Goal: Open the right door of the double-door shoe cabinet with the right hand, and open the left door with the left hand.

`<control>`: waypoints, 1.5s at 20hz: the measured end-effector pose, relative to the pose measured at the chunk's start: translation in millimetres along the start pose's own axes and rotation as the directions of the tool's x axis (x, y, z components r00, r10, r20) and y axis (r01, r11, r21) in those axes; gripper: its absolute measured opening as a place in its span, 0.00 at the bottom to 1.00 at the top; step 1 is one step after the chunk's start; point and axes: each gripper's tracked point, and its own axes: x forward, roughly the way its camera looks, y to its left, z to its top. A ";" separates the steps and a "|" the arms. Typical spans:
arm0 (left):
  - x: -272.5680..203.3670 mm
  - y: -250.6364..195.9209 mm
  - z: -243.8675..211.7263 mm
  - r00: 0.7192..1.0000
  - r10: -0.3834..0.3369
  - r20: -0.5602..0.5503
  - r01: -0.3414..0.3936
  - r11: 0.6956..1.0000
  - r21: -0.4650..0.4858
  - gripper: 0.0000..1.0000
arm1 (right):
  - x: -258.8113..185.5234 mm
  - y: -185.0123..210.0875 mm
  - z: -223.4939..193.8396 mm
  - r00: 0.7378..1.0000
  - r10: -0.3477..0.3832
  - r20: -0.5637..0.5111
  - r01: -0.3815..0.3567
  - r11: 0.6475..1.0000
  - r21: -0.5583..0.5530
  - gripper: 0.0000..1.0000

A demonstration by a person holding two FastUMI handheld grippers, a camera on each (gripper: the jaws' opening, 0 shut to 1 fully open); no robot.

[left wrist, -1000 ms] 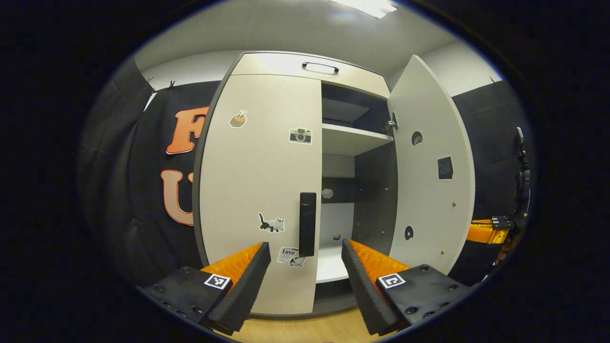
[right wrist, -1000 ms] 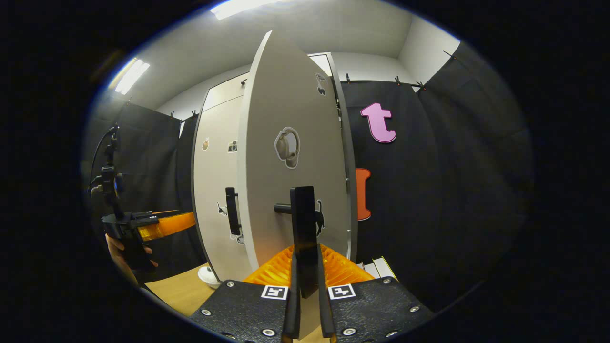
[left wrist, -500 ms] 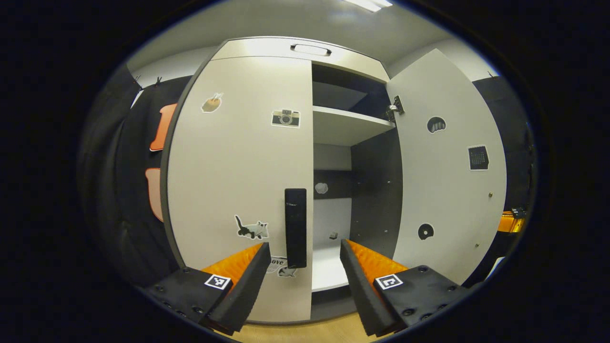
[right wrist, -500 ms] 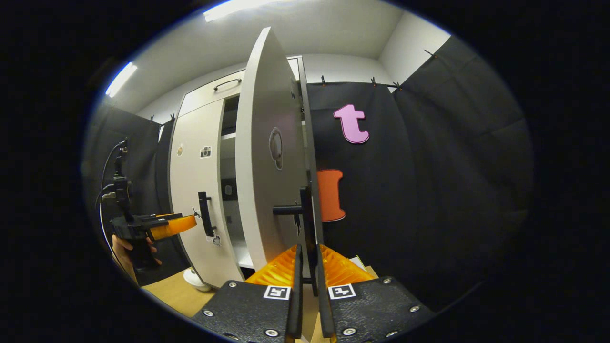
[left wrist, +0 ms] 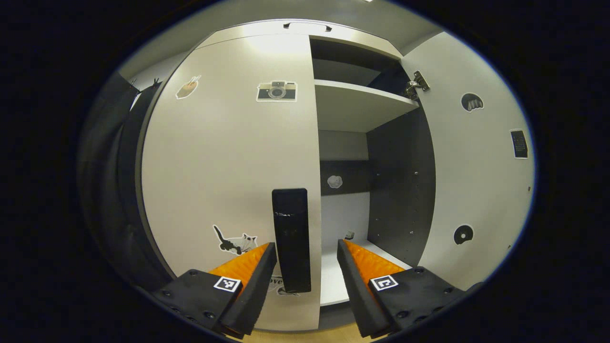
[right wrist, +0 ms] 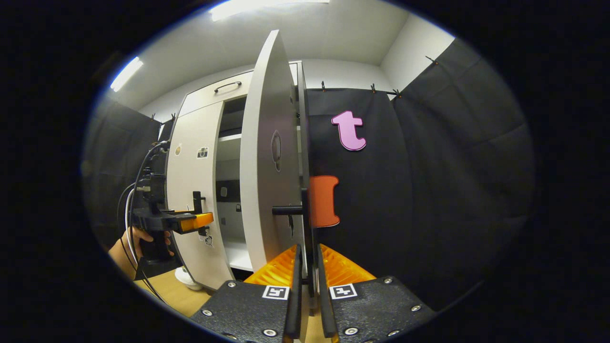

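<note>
My right hand-held gripper (right wrist: 306, 286) is clamped on the right door's handle (right wrist: 305, 224), door swung out. My left hand-held gripper (left wrist: 305, 267) gapes around the left door's handle (left wrist: 290, 238); next, squeeze and pull.

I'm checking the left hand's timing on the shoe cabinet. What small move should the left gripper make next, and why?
Probably ease the left gripper slightly forward and close it on the left door's handle. Its fingers are open with the black handle between them, not yet pressed, and the left door looks shut, while the right door stands open with the right gripper clamped on its handle.
</note>
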 end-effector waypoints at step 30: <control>-90.0 46.9 -7.0 1.000 -0.023 0.000 0.023 1.000 -0.009 0.27 | -17.4 15.7 2.4 0.999 0.047 -0.007 -0.047 0.995 -0.089 0.74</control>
